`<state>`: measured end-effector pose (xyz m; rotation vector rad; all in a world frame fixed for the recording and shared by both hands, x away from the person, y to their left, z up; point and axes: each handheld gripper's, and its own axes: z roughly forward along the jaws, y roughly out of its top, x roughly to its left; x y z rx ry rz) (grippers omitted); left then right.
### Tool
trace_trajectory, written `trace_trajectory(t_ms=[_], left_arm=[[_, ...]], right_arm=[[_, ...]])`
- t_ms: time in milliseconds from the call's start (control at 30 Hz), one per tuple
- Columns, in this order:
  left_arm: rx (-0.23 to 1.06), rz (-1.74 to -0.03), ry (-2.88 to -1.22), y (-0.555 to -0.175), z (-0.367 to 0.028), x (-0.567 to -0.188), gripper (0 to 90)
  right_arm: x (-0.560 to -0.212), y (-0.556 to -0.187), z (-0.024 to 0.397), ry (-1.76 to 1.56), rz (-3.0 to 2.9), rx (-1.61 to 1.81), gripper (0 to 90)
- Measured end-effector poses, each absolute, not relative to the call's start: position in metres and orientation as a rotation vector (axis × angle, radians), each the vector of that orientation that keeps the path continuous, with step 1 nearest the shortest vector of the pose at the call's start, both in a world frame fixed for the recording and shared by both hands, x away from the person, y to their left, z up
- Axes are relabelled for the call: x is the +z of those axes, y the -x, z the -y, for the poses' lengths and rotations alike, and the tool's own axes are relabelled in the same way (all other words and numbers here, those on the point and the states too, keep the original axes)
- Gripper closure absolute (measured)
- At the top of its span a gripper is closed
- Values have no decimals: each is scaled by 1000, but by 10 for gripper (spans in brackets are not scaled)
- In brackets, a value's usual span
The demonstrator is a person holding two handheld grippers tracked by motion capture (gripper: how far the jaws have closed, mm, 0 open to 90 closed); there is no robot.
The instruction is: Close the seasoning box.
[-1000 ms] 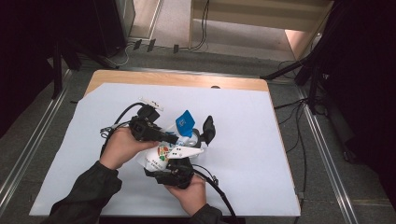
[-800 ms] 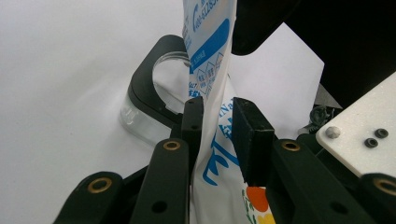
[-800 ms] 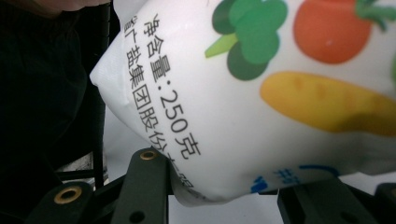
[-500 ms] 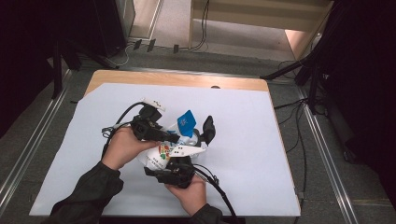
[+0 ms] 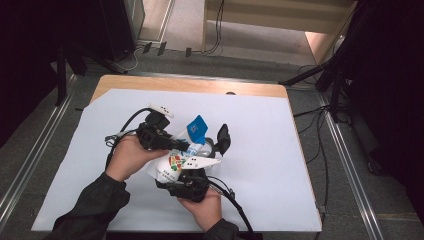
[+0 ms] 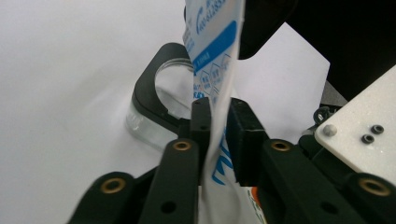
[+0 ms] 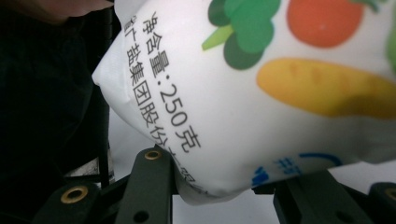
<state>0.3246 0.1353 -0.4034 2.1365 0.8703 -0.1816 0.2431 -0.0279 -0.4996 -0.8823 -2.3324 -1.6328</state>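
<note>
Pouch (image 5: 176, 161) between both claws, hands close together

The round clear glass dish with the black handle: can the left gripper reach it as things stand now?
Probably not directly. The left gripper is shut on the white printed pouch, which hangs in front of the round clear glass dish, and the right gripper holds the pouch's bottom.
</note>
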Motion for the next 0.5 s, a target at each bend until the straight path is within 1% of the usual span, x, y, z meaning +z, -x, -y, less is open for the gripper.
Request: trace_trajectory(t_ms=[33, 133, 300, 400, 500], left_arm=[[-176, -864, -2139, -324, -135, -403, 863], [-157, -860, -2164, -324, -130, -402, 887], [-169, -876, -2181, -327, -123, -403, 894], [-180, -892, -2184, -329, -120, -404, 894], [-185, -901, -2186, -331, -119, -404, 894]], right_arm=[[-499, -243, 27, 882, 2328, -1634, 682], [-498, -242, 24, 864, 2336, -1634, 684], [-497, -243, 24, 870, 2332, -1625, 679], [-496, -245, 25, 877, 2320, -1624, 651], [-496, -246, 25, 883, 2318, -1625, 648]])
